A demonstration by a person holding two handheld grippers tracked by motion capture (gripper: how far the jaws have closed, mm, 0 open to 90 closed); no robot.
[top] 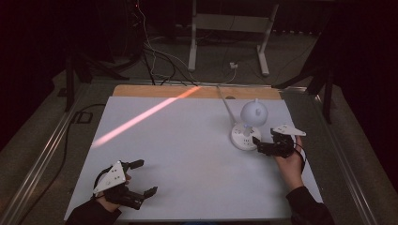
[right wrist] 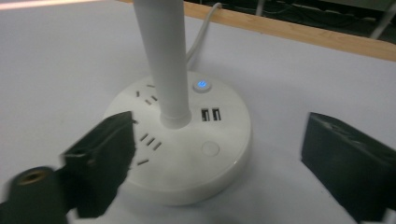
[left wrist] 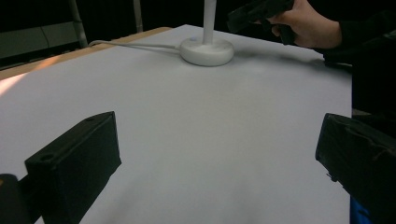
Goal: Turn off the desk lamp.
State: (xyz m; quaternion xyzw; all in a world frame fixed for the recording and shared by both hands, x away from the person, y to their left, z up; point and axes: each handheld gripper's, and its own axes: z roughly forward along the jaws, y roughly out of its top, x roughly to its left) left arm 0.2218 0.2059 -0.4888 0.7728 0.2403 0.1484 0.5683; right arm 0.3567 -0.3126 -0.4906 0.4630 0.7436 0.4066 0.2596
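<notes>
A lit blue button point(right wrist: 201, 85) on the round white lamp base point(right wrist: 187, 154) is seen from the right gripper point(right wrist: 215, 158), jaws apart; left gripper point(top: 141, 178) jaws are spread

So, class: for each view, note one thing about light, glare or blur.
High view: dim room, a pinkish streak of light crosses the white table. Left gripper view: soft and grainy, lamp base hazy. Right gripper view: its near left jaw blurred, blue button light glowing.

The room around my table point(top: 187, 140) is dark, and only its white top is dimly lit, crossed by a slanting orange-pink streak of light point(top: 145, 116). In my right gripper view the near jaws blur softly, and a small blue power light point(right wrist: 201, 85) glows on the lamp base point(right wrist: 187, 158).
</notes>
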